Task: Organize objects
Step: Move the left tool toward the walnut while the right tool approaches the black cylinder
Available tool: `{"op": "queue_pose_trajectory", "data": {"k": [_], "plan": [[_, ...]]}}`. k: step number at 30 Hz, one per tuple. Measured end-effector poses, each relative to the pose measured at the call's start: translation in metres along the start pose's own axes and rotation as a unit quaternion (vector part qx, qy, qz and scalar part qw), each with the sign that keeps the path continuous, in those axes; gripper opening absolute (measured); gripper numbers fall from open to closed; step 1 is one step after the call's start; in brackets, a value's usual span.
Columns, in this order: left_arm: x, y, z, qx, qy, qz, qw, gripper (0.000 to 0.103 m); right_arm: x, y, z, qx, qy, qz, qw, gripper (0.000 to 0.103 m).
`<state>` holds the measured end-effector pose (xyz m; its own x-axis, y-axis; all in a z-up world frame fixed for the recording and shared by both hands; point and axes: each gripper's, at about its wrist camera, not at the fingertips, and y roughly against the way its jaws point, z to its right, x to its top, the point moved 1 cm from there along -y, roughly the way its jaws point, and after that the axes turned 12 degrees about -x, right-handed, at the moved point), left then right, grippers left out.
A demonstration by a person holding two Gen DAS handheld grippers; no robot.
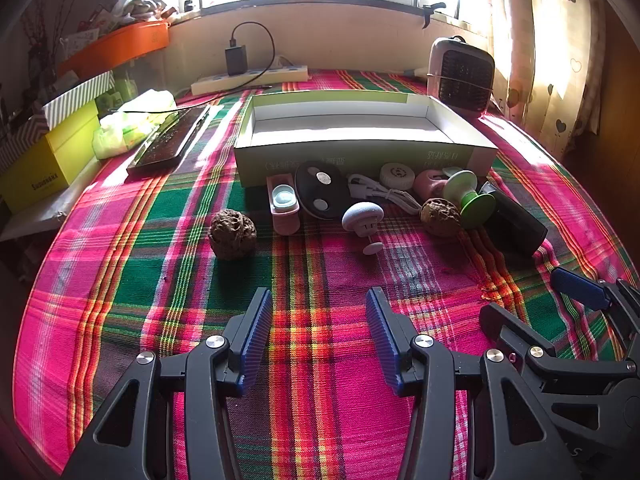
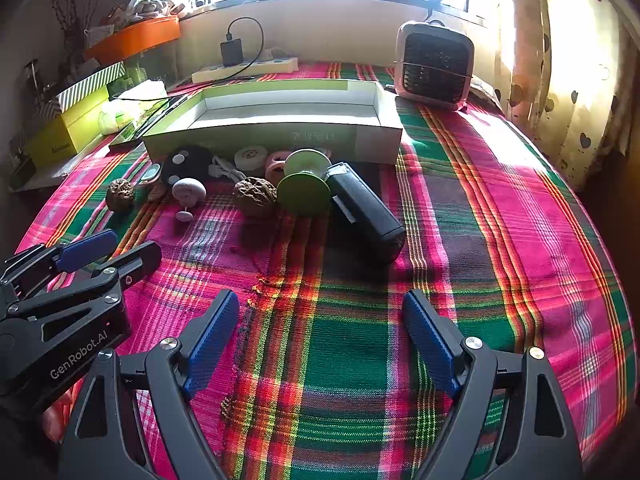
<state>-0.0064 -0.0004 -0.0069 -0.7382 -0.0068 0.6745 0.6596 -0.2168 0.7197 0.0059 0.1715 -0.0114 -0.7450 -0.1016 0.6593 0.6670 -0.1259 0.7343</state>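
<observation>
- Left tongs (image 1: 318, 334): jaws spread wide, nothing between them, hovering over bare plaid tablecloth (image 1: 120, 280). Blue ribbed pads (image 1: 256, 336) face each other across the gap.
- Right tongs (image 2: 320, 340): likewise released and empty, over the cloth, just beside the left pair; each shows at the edge of the other's view.
- Ahead of both, a huddle of small things lies along the near wall of an open cardboard box (image 1: 360, 152). The box is shallow with a white inside and holds nothing that can be seen.
- One walnut (image 1: 232, 234) sits apart at the left end of the huddle, alone on a green stripe.
- Second walnut (image 1: 440, 216) lies further right, touching a green spool (image 1: 472, 196).
- Black cylinder (image 1: 516, 224) lies on its side at the right end, against the spool.
- Between the walnuts: a pink case (image 1: 285, 208) standing on end, a black oval disc (image 1: 322, 192) leaning on the box wall, and a pale mushroom-shaped plug (image 1: 364, 220) tipped over.
- Behind those: a coiled white cable (image 1: 380, 194), a round white container (image 1: 396, 176) and a pink ring-shaped piece (image 1: 430, 184), all close to the box.
- Further back, a small fan heater (image 1: 460, 74) at the right corner and a power strip (image 1: 248, 78) by the wall.
- Left edge: a yellow box (image 1: 52, 160) and a dark tray (image 1: 168, 140).
</observation>
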Motion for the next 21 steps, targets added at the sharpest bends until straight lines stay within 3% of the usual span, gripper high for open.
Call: {"op": "queue_pose_trajectory", "data": {"k": [15,21], "plan": [[0.0,0.0,0.0,-0.001,-0.002,0.001,1.0,0.047,-0.002,0.002,-0.003,0.0,0.0,0.001,1.0,0.084],[0.002,0.004,-0.005,-0.025,-0.02,-0.006,0.9995,0.046,0.001,0.001,0.009,0.014,0.01,-0.001,1.0,0.084]]}}
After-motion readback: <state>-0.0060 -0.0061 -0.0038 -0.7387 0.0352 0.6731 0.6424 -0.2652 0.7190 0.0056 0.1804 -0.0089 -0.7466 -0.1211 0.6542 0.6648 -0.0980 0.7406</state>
